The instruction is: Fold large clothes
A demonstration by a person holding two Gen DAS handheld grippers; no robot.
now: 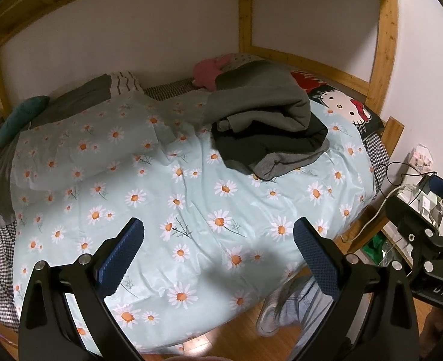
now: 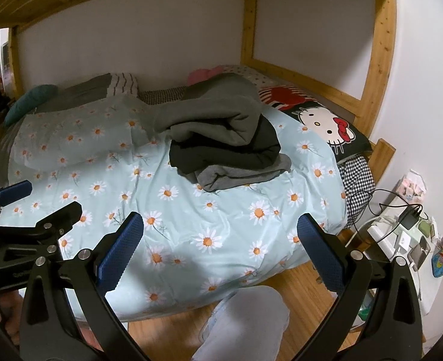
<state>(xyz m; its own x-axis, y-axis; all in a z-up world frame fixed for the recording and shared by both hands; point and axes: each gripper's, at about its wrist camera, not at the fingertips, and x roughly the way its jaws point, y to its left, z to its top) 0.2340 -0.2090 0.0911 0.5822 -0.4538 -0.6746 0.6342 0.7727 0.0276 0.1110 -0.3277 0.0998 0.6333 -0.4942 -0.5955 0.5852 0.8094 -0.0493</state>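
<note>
A crumpled heap of grey and black clothes (image 1: 266, 120) lies on the far right part of the bed, on a light blue daisy-print cover (image 1: 167, 186). The heap (image 2: 227, 138) also shows in the right wrist view, mid-bed. My left gripper (image 1: 218, 255) is open and empty, held over the bed's near edge, well short of the heap. My right gripper (image 2: 219, 252) is open and empty, also over the near edge. The right gripper shows at the right edge of the left wrist view (image 1: 426, 210); the left gripper shows at the left of the right wrist view (image 2: 26, 210).
A Hello Kitty pillow (image 1: 347, 108) lies right of the heap. A pink item (image 1: 206, 72) and a teal cushion (image 1: 23, 114) lie by the wall. Wooden bunk posts (image 1: 383, 45) frame the bed. A cluttered side table with cables (image 2: 407, 234) stands right. The person's leg (image 2: 242, 325) is below.
</note>
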